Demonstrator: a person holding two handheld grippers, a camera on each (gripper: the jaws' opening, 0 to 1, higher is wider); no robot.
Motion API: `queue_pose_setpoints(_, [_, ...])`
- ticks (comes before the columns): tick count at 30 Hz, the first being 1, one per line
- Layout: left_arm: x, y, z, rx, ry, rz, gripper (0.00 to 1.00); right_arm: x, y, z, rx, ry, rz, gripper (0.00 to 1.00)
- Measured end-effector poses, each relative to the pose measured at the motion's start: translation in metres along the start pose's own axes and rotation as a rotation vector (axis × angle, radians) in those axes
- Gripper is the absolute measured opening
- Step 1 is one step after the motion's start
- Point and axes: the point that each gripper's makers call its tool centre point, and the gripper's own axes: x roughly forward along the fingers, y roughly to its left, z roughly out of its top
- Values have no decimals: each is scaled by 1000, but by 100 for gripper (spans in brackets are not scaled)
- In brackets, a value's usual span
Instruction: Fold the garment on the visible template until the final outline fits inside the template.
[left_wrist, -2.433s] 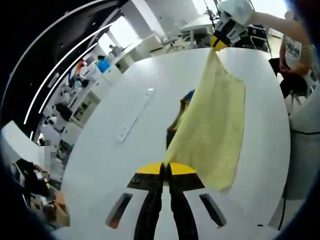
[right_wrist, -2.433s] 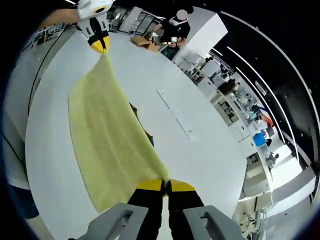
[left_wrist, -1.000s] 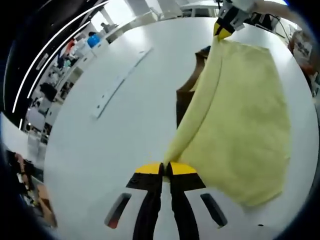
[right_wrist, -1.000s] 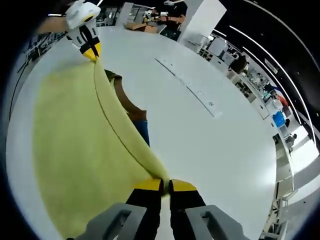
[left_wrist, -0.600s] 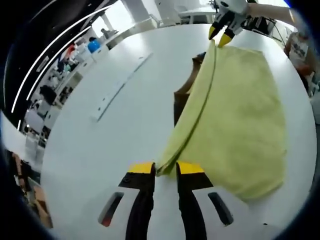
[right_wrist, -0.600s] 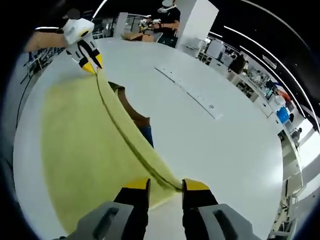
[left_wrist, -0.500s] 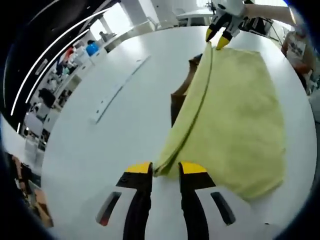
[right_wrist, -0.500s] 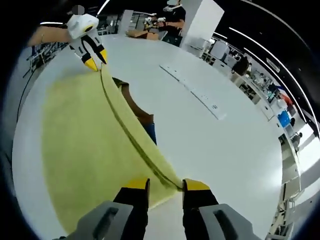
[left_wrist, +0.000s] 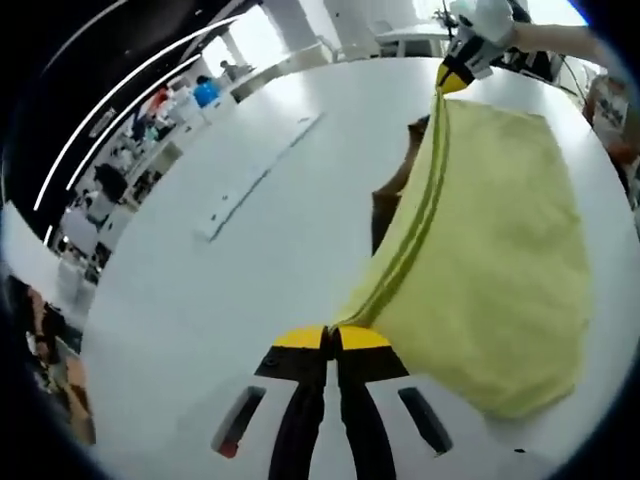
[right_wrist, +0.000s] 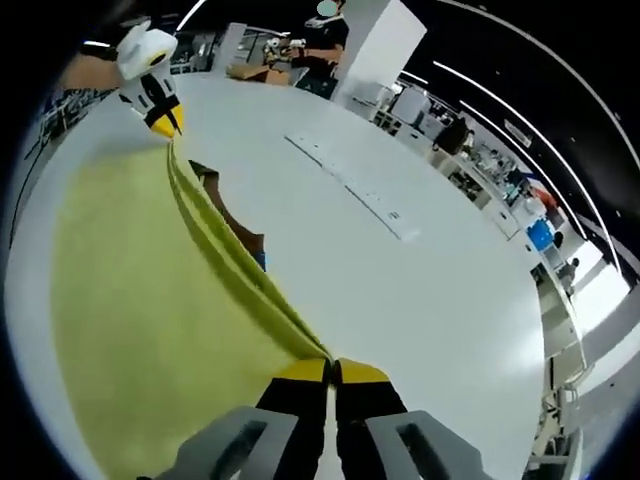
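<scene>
Two grips: both of your grippers are clamped again on the folded edge of the yellow garment (left_wrist: 490, 240), one at each end of it.
Left gripper: left gripper (left_wrist: 331, 338) has its jaws pressed together on the near corner of the doubled edge; half a second ago they stood apart around that edge.
Right gripper: right gripper (right_wrist: 333, 371) is likewise pinched tight on its own corner; in the left gripper view you see it at the far end (left_wrist: 455, 78), tips closed on the cloth.
What changed: you released the edge, then re-gripped it. Two layers now run as parallel ridges between the grippers, so I judge you have picked up both thicknesses for the next fold.
Garment position: it lies spread on the white table (left_wrist: 250, 270), its broad body flat toward your side, with the gripped edge raised slightly and stretched taut between the two grippers.
Template: a brown and blue shape (right_wrist: 232, 222) shows from under the raised edge; I take it for the template, though most of it is covered, so you cannot yet judge the fit.
Other items: a long pale strip (left_wrist: 262, 177) lies on the table well apart from the garment.
Task state: one fold is in; the outline looks too broad, so more folding seems needed.
</scene>
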Motion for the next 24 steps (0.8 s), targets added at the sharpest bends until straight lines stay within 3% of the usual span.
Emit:
queue_pose_setpoints(7, [1,6,-2,-318,-44,12,0,3,-2,-5,149,1,-6,0])
queue_pose_setpoints(11, [2,8,-2,-306,-56,40,7,2,-8,-7,230,1,-23,9])
queue_pose_setpoints(12, [1,9,-2,-328,-55,49,9,1,-10,-6,260,-8,-30,10])
queue_pose_setpoints(13, [0,11,-1,-412,-77,58,12,0,-11,-6,280,-13,-30,11])
queue_pose_setpoints(15, [-3,14,5,-487,-125,56,18,-2,-13,-6,322,-23,-39,14])
queue_pose_setpoints(18, [-7,16,6,-443,-121,76,27,-7,-9,1,383,-56,-7,25])
queue_pose_setpoints(24, [-17,13,14,-402,-156,83,52,-15,9,7,382,-58,60,54])
